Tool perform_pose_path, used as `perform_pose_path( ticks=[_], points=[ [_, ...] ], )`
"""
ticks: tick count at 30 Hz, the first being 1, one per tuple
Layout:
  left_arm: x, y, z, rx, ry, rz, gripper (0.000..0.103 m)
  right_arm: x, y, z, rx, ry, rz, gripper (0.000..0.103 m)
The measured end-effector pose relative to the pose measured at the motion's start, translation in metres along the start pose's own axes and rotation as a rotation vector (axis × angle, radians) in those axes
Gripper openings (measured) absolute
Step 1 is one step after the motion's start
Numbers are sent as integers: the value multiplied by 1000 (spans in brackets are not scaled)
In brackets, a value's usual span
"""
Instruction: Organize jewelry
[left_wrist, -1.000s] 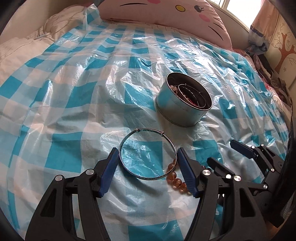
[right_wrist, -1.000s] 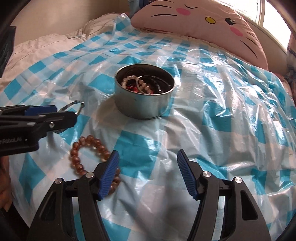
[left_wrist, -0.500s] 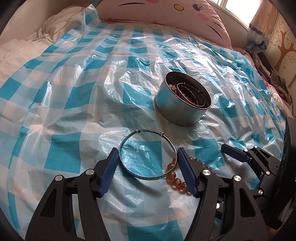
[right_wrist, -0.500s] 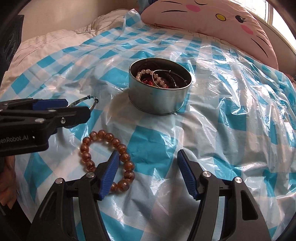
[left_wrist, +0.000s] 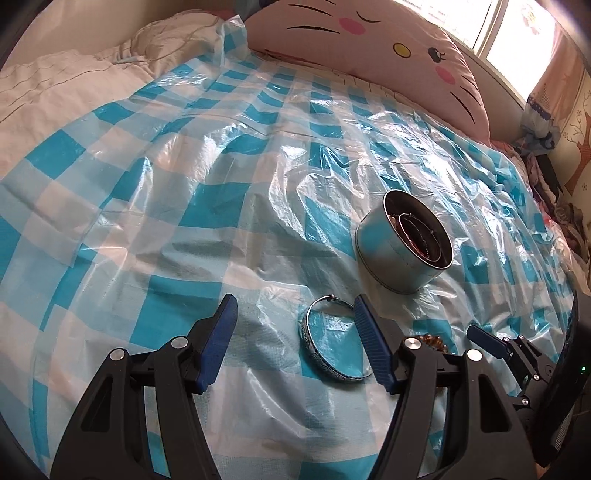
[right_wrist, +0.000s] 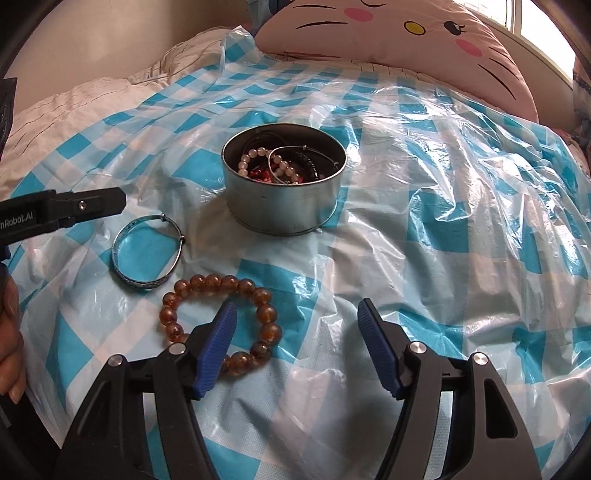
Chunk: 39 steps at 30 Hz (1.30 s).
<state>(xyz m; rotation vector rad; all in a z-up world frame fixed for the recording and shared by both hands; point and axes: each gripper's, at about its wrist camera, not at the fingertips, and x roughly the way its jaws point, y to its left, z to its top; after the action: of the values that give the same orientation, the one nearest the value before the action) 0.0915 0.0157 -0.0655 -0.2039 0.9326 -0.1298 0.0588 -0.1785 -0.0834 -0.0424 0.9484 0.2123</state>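
Both sets of jaws spread, gripping nothing: left gripper (left_wrist: 295, 341) over the silver bangle (left_wrist: 334, 349), right gripper (right_wrist: 297, 347) over the amber bead bracelet (right_wrist: 221, 319). Both pieces flat on the blue-checked plastic sheet (right_wrist: 443, 229) covering the bed, near the round tin (right_wrist: 284, 192) of jewelry

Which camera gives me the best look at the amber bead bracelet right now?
The right wrist view: the bead bracelet shows nearly whole on the sheet, only its near edge behind a finger. The left wrist view catches just a few beads.
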Motion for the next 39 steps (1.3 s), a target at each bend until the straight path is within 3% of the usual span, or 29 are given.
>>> perform_pose_path(
  ticks=[4,9,16,19,24,27,31,32,34,35,38,39],
  points=[
    [6,-14,-2,76,9,42,62,1,0,0,11,3,3,66],
    [30,-30,-9,175,114,121,62,3,-10,0,32,10,-118,67],
    [31,-36,-16,219,138,113,62,0,-6,-8,1,44,-131,68],
    [25,-37,-17,246,122,116,62,-3,0,-10,-24,63,-89,68],
    [2,-46,-9,316,-36,110,62,-10,-1,-10,-9,46,-38,68],
    [16,-55,-6,387,-4,106,62,-12,3,-8,-16,20,3,68],
    [41,-46,-10,381,142,41,56,-6,5,-7,-6,40,70,62],
    [40,-45,-11,399,150,37,54,-5,5,-7,4,51,108,52],
    [36,-41,-15,409,175,-30,49,-7,5,-8,13,59,164,45],
    [34,-38,-18,412,185,-60,46,-8,4,-8,25,71,209,37],
    [21,-25,-15,364,184,-172,39,-11,-2,-9,72,75,261,36],
    [16,-21,-11,345,155,-166,39,-11,-5,-8,93,70,259,36]
  ],
)
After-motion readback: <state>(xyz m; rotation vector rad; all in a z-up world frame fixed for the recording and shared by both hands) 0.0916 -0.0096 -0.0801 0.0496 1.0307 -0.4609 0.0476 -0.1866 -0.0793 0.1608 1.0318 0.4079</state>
